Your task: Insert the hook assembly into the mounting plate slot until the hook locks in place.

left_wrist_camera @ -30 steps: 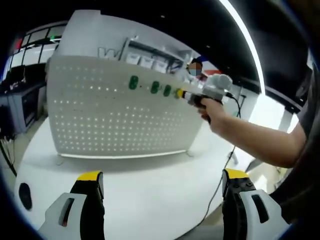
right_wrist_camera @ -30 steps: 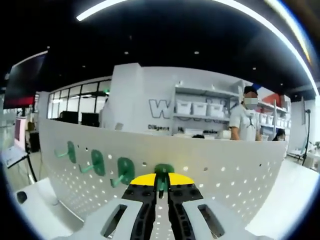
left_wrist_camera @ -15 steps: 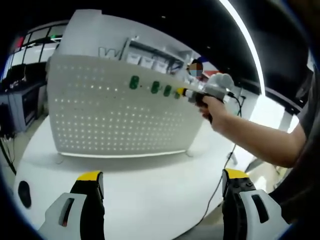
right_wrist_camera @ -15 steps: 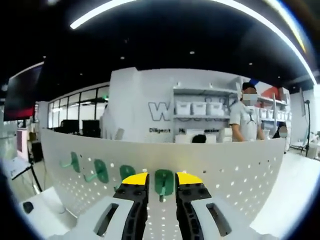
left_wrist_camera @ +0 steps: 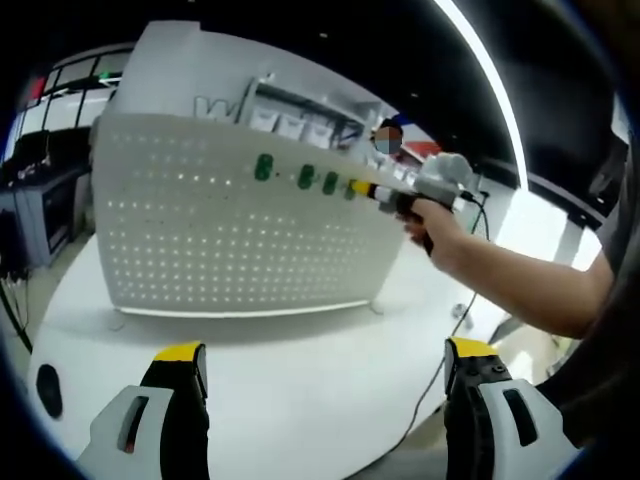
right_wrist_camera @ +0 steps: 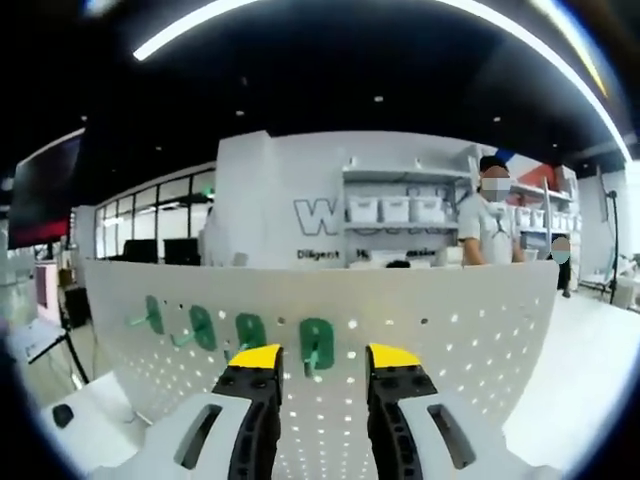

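Right gripper [right_wrist_camera: 318,357] parted — yellow-tipped jaws spread to either side of the fourth green hook [right_wrist_camera: 317,345], not touching it. Hook seated flat on the white perforated mounting plate [right_wrist_camera: 470,330], last in a row with three more green hooks [right_wrist_camera: 200,327] to its left, each with a small peg jutting forward. Plate standing upright on the round white table [left_wrist_camera: 290,370].

In the left gripper view, left gripper [left_wrist_camera: 325,395] wide open, grasping nothing, low over the near edge of the table, well apart from the plate. Across the table, a person's hand [left_wrist_camera: 432,222] on the right gripper [left_wrist_camera: 365,189], its yellow tips just beside the rightmost green hook [left_wrist_camera: 349,188] near the plate's upper right. Dark cable [left_wrist_camera: 440,360] trailing off the table's right edge. Black round object [left_wrist_camera: 49,391] at the table's left rim — too blurred to tell more.

Behind the plate, in the right gripper view, shelves with white bins [right_wrist_camera: 395,210] and a standing person [right_wrist_camera: 488,235].
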Action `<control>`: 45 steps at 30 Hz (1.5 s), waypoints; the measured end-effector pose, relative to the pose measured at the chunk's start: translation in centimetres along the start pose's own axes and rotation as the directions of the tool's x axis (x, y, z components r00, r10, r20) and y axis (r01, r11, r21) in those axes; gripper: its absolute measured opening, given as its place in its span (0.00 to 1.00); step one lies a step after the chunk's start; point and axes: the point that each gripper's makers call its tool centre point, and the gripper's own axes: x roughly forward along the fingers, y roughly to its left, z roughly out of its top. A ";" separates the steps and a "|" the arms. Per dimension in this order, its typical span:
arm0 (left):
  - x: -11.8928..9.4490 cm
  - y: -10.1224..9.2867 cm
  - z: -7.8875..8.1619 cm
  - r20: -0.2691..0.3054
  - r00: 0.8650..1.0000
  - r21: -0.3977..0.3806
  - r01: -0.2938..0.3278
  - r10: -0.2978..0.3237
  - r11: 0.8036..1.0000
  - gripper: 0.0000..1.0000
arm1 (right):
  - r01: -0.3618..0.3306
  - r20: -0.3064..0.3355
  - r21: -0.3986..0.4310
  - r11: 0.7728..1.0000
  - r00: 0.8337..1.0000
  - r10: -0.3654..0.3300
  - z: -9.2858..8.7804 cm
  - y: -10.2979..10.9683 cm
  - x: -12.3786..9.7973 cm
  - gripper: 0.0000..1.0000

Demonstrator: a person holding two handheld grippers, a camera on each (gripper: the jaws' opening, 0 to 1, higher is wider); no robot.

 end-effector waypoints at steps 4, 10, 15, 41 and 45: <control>0.0 -0.1 0.0 0.000 1.000 0.002 0.001 -0.001 1.000 1.00 | -0.001 -0.017 -0.003 1.000 1.000 0.001 -0.8 -0.1 -0.6 0.36; 0.1 -0.2 -0.1 -0.003 1.000 0.005 0.004 -0.004 1.000 1.00 | -0.004 -0.043 0.005 1.000 0.999 0.004 -1.8 -0.1 -1.4 0.45; 0.1 -0.2 -0.1 -0.006 1.000 0.009 0.005 -0.005 1.000 1.00 | -0.004 -0.058 0.002 1.000 0.998 0.004 -2.7 -0.2 -2.7 0.48; 0.3 -0.5 -0.2 -0.017 1.000 0.017 0.013 -0.013 1.000 1.00 | -0.023 -0.131 0.011 1.000 0.991 0.024 -6.5 0.7 -7.2 0.71; 0.2 -0.5 -0.3 -0.017 1.000 0.018 0.015 -0.015 1.000 1.00 | -0.027 -0.136 0.025 0.999 0.990 0.030 -7.1 0.9 -7.8 0.76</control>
